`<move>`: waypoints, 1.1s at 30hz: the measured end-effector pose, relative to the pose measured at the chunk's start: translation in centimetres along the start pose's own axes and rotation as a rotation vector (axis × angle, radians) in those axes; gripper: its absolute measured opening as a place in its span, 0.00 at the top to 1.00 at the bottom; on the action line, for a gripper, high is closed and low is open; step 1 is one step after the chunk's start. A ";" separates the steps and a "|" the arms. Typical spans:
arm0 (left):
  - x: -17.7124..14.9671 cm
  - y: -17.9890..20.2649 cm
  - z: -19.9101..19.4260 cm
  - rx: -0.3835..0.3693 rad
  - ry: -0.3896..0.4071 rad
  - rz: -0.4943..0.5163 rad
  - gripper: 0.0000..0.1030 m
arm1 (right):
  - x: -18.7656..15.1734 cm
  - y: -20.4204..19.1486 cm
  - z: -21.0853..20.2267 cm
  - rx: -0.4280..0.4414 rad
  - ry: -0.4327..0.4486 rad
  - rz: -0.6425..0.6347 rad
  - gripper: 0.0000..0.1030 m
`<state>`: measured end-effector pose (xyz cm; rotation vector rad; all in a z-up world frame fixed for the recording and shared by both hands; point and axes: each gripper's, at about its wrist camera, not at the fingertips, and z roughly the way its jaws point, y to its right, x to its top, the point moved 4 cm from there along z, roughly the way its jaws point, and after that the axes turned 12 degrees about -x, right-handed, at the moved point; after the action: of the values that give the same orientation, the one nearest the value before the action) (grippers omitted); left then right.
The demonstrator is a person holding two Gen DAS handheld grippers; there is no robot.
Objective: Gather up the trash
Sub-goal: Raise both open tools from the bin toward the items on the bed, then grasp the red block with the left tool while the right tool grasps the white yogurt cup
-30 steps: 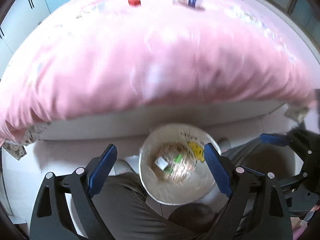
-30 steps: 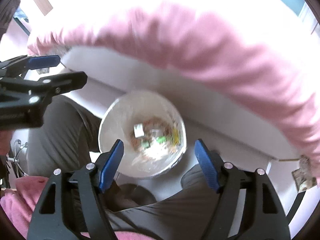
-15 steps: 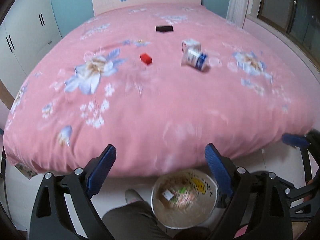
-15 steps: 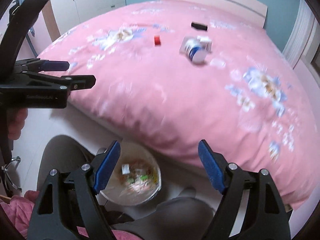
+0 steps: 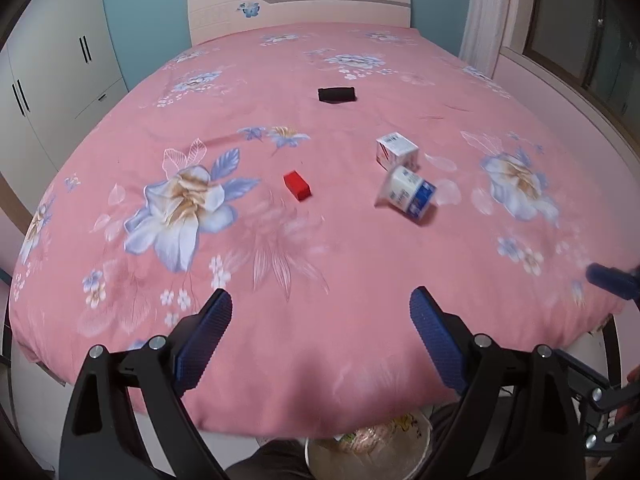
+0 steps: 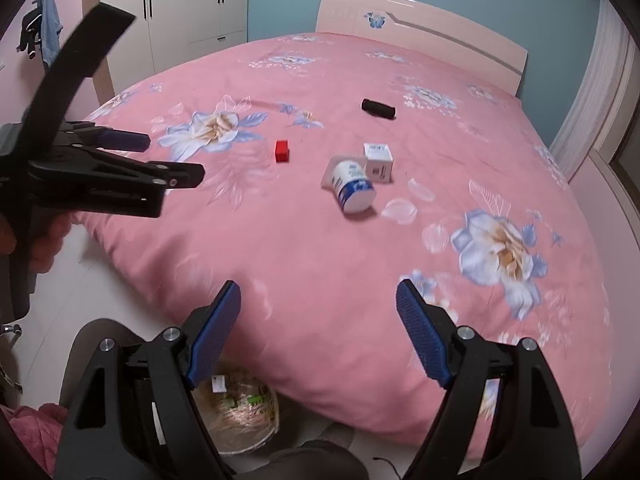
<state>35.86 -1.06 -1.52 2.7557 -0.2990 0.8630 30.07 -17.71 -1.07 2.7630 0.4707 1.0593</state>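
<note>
On the pink flowered bed lie a red box (image 5: 297,185) (image 6: 282,150), a tipped white and blue cup (image 5: 410,194) (image 6: 353,192), a small white carton (image 5: 397,151) (image 6: 378,161) and a black roll (image 5: 337,94) (image 6: 378,109). A trash bin with scraps (image 5: 372,452) (image 6: 236,416) stands on the floor below the bed's near edge. My left gripper (image 5: 320,340) is open and empty over the bed's near edge. My right gripper (image 6: 319,336) is open and empty, to its right. The left gripper also shows in the right wrist view (image 6: 120,160).
A headboard (image 5: 300,8) stands at the far end of the bed. White wardrobes (image 5: 52,80) line the left wall. A curtain and window (image 5: 560,28) are on the right. The person's grey-trousered legs (image 6: 100,360) are beside the bin.
Both grippers have tilted up from looking down at the trash bin to looking across the bed. The bin has dropped to the bottom of both views. Both stay open.
</note>
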 end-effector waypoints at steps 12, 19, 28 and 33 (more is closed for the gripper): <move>5.9 -3.3 5.9 -0.003 -0.036 -0.107 0.11 | 4.9 1.8 5.7 -0.002 -0.004 -0.014 0.23; 9.3 -5.3 10.2 0.012 -0.063 -0.155 0.11 | 7.4 2.1 9.4 0.037 -0.004 -0.024 0.23; 11.2 -7.5 17.7 0.003 -0.149 -0.248 0.11 | 9.3 2.0 17.8 0.047 -0.092 -0.042 0.23; 11.3 -8.3 21.0 0.013 -0.177 -0.273 0.11 | 9.1 1.9 21.9 0.103 -0.153 -0.026 0.23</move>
<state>58.36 -0.55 -13.07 2.8005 0.0536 0.5557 51.66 -16.94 -11.13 2.8906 0.5526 0.8320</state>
